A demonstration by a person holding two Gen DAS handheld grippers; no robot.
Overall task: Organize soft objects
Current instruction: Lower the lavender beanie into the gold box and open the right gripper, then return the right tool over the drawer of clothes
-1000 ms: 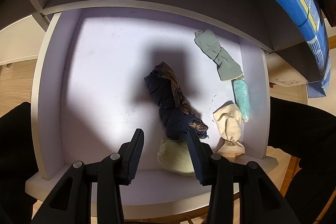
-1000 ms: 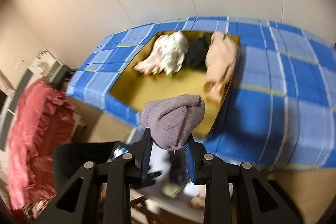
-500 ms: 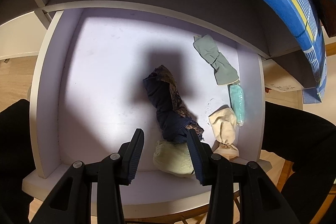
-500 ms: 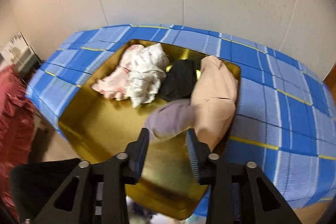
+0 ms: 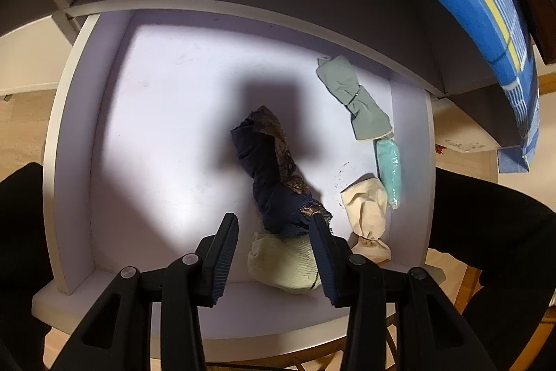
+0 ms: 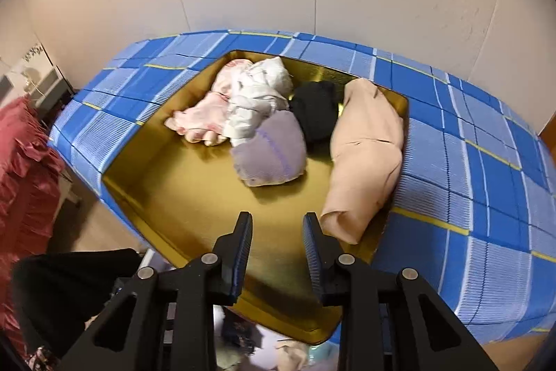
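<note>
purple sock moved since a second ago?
Yes. The purple sock left the right gripper and lies in the gold tray, against the black bundle.

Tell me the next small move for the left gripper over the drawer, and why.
Probably lower the left gripper onto the pale yellow bundle and close. Its jaws hang empty just above it, the right gripper is empty too, and the purple bundle already lies in the gold tray.

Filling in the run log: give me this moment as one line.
stage: lilac bundle dropped in gold box | right gripper: jaws empty | left gripper: over drawer, empty
</note>
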